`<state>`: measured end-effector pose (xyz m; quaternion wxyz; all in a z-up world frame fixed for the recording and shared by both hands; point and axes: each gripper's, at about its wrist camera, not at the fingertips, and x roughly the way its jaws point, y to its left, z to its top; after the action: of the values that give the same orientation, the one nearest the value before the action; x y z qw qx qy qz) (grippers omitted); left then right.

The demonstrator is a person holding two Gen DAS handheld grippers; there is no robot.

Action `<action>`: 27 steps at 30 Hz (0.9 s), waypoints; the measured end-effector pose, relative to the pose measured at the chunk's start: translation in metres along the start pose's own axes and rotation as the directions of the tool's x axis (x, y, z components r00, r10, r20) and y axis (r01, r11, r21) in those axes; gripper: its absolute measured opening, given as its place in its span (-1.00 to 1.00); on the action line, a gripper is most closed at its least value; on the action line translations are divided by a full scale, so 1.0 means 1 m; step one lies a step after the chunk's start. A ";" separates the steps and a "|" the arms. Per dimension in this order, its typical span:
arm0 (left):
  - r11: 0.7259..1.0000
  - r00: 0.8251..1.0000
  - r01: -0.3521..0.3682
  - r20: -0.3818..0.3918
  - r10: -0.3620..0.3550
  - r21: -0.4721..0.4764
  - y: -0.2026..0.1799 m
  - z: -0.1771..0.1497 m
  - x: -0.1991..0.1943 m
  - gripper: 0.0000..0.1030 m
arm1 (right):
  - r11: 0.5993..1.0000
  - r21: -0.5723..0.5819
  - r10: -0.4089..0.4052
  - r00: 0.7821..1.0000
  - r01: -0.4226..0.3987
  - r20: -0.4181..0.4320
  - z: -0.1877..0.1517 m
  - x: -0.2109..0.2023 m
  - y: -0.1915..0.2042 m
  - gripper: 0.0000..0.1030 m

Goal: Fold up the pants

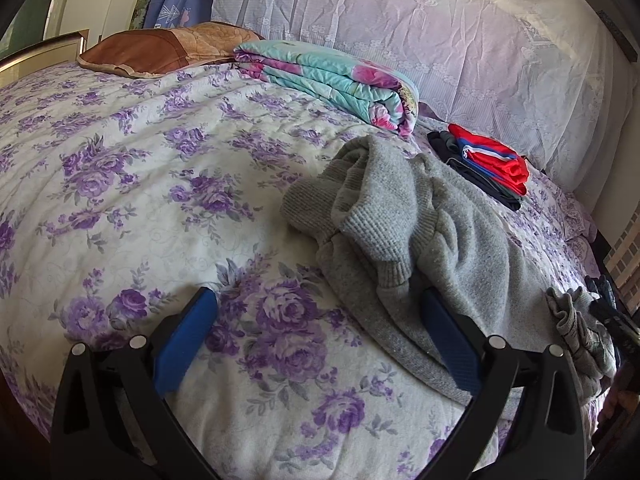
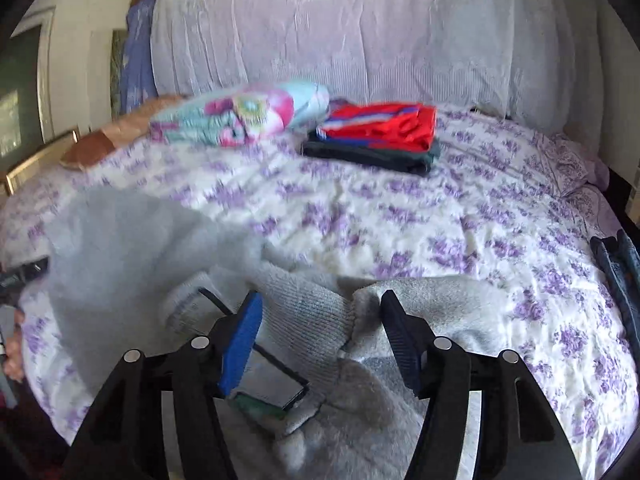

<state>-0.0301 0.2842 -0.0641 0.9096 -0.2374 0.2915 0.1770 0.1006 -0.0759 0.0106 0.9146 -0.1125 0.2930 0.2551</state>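
The left gripper (image 1: 318,316) has two glossy black arms shaped like open triangles, each fitted with a ribbed blue pad and round silver fasteners at the joints. The right gripper (image 2: 320,320) is built the same: black frame, silver pivot heads, a bright blue pad on one finger (image 2: 240,346) and a darker ribbed pad on the other.

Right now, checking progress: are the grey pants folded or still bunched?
Bunched: the grey pants lie crumpled on the floral bedspread, ribbed cuff flopped over.
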 end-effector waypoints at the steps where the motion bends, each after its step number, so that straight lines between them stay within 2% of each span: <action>1: 1.000 1.000 -0.001 -0.003 0.001 0.000 0.000 0.000 0.000 0.92 | 1.000 -0.008 -0.007 1.000 0.007 0.019 0.000 0.002 0.002 0.25; 2: 1.000 1.000 -0.002 -0.007 0.002 0.000 -0.001 0.001 0.001 0.92 | 0.999 -0.026 -0.022 1.000 0.023 0.018 -0.002 0.003 0.005 0.32; 3: 1.000 1.000 -0.001 -0.012 0.001 0.000 -0.001 0.001 0.001 0.92 | 0.998 -0.056 -0.028 0.999 0.026 -0.032 -0.007 0.014 0.008 0.39; 4: 1.000 1.000 -0.001 -0.019 0.001 -0.001 -0.001 0.002 0.002 0.92 | 0.996 -0.088 -0.026 0.992 0.015 -0.120 -0.012 0.034 0.009 0.54; 5: 1.000 1.000 0.000 -0.027 0.000 -0.004 0.000 0.004 0.003 0.92 | 0.994 -0.109 -0.018 0.989 0.002 -0.150 -0.021 0.048 0.010 0.59; 9: 0.999 0.996 0.025 -0.088 -0.028 -0.041 0.004 0.013 0.004 0.91 | 0.999 -0.009 0.049 0.997 -0.049 -0.062 -0.011 0.022 -0.005 0.58; 11: 0.993 0.988 0.078 -0.123 -0.089 -0.094 0.006 0.021 0.003 0.91 | 0.999 0.005 0.047 0.999 -0.047 -0.006 -0.011 0.004 -0.007 0.59; 13: 0.984 0.981 0.110 -0.145 -0.130 -0.137 0.006 0.026 0.005 0.91 | 1.000 -0.007 0.024 0.999 -0.024 -0.028 -0.015 0.005 -0.009 0.67; 14: 0.979 0.977 0.127 -0.151 -0.151 -0.158 0.005 0.029 0.006 0.91 | 1.000 -0.023 -0.002 0.997 0.001 -0.076 -0.020 0.014 -0.009 0.77; 15: 0.976 0.975 0.138 -0.153 -0.164 -0.169 0.004 0.031 0.007 0.91 | 0.998 -0.054 -0.018 0.990 0.011 -0.137 -0.028 0.028 -0.009 0.78; 18: 0.974 0.972 0.139 -0.164 -0.169 -0.181 -0.004 0.037 0.011 0.91 | 0.999 -0.040 0.011 0.994 -0.015 -0.113 -0.027 0.024 -0.014 0.79; 20: 0.970 0.971 0.142 -0.161 -0.175 -0.199 -0.007 0.040 0.009 0.91 | 0.998 -0.017 0.056 0.997 -0.057 -0.062 -0.024 0.012 -0.020 0.80; 22: 0.963 0.972 0.148 -0.148 -0.185 -0.227 -0.003 0.042 0.005 0.91 | 0.998 0.018 0.060 0.998 -0.059 -0.025 -0.028 0.006 -0.028 0.83; 27: 0.952 0.974 0.105 -0.162 -0.157 -0.287 0.019 0.035 0.002 0.91 | 0.992 0.061 0.115 0.991 -0.112 -0.062 -0.041 0.016 -0.040 0.88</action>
<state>-0.0220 0.3186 -0.0467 0.8466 -0.3963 0.3296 0.1326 0.1133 -0.1176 -0.0291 0.8913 -0.0778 0.3360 0.2944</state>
